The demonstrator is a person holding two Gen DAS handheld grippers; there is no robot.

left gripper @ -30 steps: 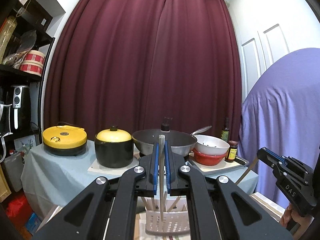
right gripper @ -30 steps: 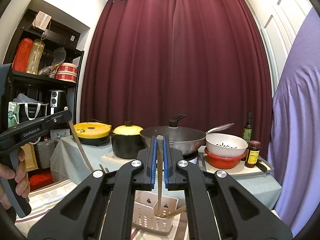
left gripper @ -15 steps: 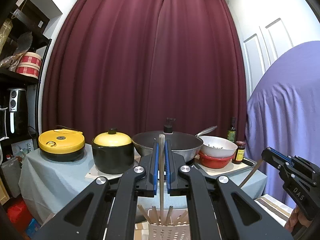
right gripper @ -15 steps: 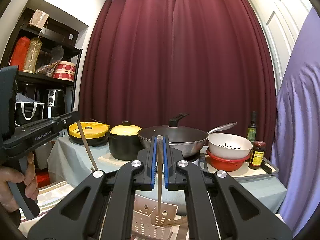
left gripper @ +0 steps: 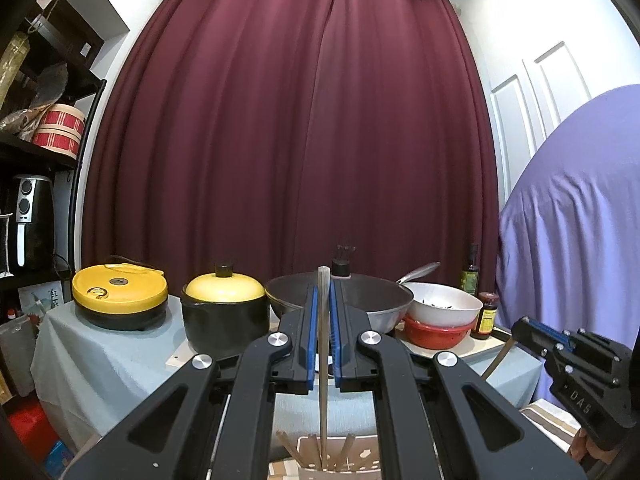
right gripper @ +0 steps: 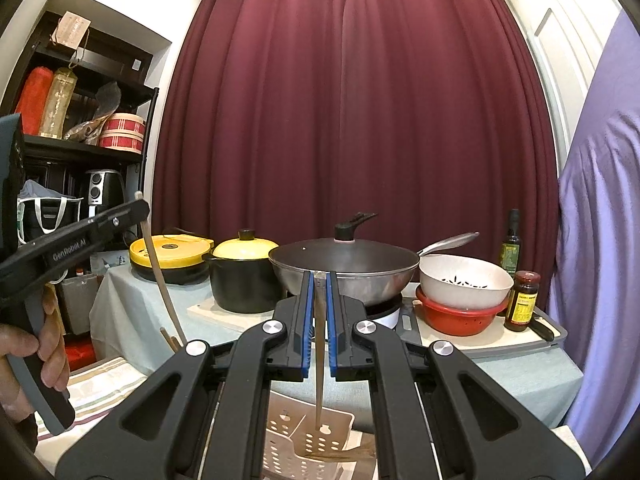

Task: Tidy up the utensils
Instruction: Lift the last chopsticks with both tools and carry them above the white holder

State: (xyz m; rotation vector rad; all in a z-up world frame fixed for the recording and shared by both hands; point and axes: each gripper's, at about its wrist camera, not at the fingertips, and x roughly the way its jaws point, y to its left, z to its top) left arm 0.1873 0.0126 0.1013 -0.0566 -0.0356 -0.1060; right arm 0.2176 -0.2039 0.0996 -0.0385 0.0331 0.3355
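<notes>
My left gripper [left gripper: 323,312] is shut on a wooden chopstick [left gripper: 322,380] that hangs straight down, its tip among several chopsticks standing in a white perforated utensil basket [left gripper: 340,460] at the bottom edge. My right gripper [right gripper: 319,300] is shut on another chopstick [right gripper: 319,360] held upright, its tip over the same basket [right gripper: 304,440]. In the right wrist view my left gripper [right gripper: 136,210] shows at the left with its chopstick [right gripper: 160,276]. In the left wrist view my right gripper [left gripper: 520,330] shows at the right.
Behind stands a cloth-covered table [left gripper: 100,356] with a yellow-lidded cooker [left gripper: 119,294], a black pot [left gripper: 226,320], a wok [right gripper: 344,268], stacked white and red bowls [right gripper: 464,292] and bottles [right gripper: 522,300]. A dark shelf unit [right gripper: 60,152] is at the left, a purple cover [left gripper: 572,220] at the right.
Both grippers have dropped lower, so the basket has slid down in both views. The left chopstick's tip is now down in the basket among the others. Both stay shut.
</notes>
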